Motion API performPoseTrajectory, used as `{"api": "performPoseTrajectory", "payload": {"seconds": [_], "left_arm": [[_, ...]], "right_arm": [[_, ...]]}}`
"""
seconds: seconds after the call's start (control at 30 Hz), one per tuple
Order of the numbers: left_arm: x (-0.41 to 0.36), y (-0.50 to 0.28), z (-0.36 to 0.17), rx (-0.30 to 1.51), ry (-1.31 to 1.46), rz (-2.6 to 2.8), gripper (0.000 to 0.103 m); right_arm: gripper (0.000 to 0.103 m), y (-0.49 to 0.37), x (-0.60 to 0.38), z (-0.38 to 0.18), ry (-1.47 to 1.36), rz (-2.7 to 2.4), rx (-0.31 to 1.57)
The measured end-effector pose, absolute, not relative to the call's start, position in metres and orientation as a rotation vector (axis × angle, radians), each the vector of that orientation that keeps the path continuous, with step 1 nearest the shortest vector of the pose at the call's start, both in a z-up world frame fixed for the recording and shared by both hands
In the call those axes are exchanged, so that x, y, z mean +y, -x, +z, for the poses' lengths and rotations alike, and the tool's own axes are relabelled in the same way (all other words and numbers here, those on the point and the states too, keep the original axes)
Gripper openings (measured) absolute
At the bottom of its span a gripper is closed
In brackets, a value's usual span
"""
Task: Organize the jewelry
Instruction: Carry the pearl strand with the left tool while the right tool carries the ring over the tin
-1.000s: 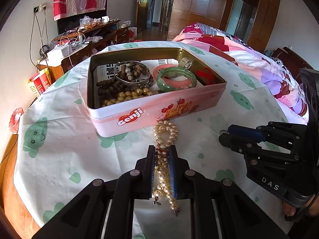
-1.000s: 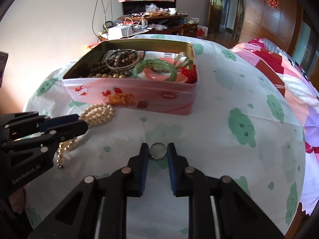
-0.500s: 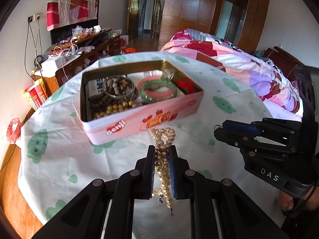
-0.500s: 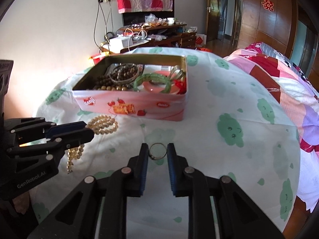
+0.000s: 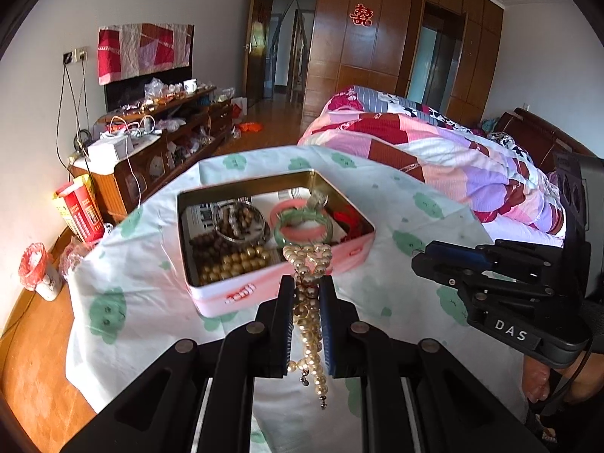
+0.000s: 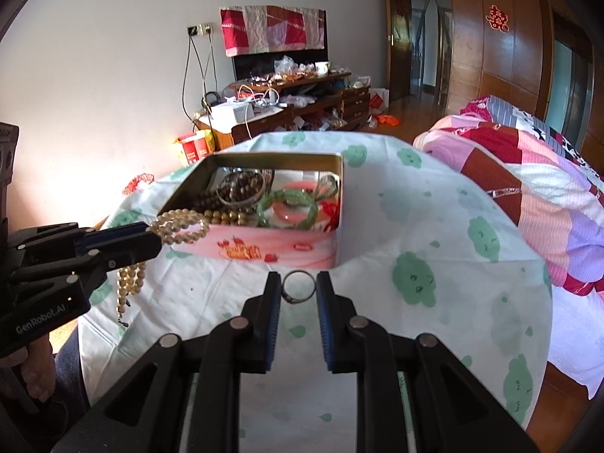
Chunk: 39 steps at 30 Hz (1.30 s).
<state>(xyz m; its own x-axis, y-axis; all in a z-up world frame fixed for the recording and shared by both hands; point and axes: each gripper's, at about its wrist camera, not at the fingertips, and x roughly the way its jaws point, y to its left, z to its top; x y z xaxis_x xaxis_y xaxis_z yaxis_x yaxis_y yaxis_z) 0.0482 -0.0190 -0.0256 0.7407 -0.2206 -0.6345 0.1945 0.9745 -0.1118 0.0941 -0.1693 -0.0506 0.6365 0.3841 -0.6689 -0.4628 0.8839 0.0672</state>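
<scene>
A pink tin box (image 5: 241, 294) (image 6: 264, 245) stands open on the round table. It holds brown bead bracelets (image 5: 230, 260), a metal bangle (image 5: 238, 222) and a green and pink bangle (image 5: 302, 226). My left gripper (image 5: 306, 287) is shut on a pearl necklace (image 5: 309, 260) (image 6: 181, 224) and holds it in the air at the tin's near rim, its ends hanging down. My right gripper (image 6: 299, 283) is shut on a small metal ring (image 6: 299, 286) and holds it above the table in front of the tin.
The table (image 6: 434, 226) has a white cloth with green prints. A bed with a patchwork quilt (image 5: 434, 151) lies to the right. A cluttered wooden cabinet (image 5: 158, 139) stands against the far wall. A red box (image 5: 79, 207) is on the floor at the left.
Both grippers have risen from the table. The left one lifted the pearl necklace off the cloth up to the tin's rim. The right one lifted the ring.
</scene>
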Motion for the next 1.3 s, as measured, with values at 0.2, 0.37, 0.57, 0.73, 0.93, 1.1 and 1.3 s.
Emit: {"api": "performPoseTrajectory", "payload": {"seconds": [0.2, 0.37, 0.57, 0.73, 0.93, 1.1, 1.3], "left_arm": [[-0.013, -0.060, -0.018, 0.674, 0.032, -0.207, 0.012], [-0.007, -0.071, -0.011, 0.651, 0.017, -0.188, 0.012], [0.001, -0.084, -0.008, 0.639, 0.019, -0.159, 0.012], [0.007, -0.092, -0.004, 0.628, 0.021, -0.143, 0.012], [0.009, -0.104, -0.004, 0.622, 0.016, -0.123, 0.012], [0.009, -0.110, -0.003, 0.617, 0.012, -0.115, 0.012], [0.009, -0.119, -0.004, 0.616, 0.004, -0.105, 0.012]], "right_arm": [[0.022, -0.099, -0.168, -0.038, 0.111, 0.498, 0.708], [0.022, -0.106, -0.163, -0.030, 0.125, 0.506, 0.691], [0.022, -0.116, -0.156, -0.021, 0.143, 0.519, 0.672], [0.022, -0.125, -0.153, -0.016, 0.150, 0.520, 0.657], [0.022, -0.134, -0.149, -0.010, 0.150, 0.521, 0.636], [0.022, -0.142, -0.147, -0.006, 0.153, 0.521, 0.627], [0.022, -0.149, -0.145, -0.002, 0.146, 0.527, 0.612]]}}
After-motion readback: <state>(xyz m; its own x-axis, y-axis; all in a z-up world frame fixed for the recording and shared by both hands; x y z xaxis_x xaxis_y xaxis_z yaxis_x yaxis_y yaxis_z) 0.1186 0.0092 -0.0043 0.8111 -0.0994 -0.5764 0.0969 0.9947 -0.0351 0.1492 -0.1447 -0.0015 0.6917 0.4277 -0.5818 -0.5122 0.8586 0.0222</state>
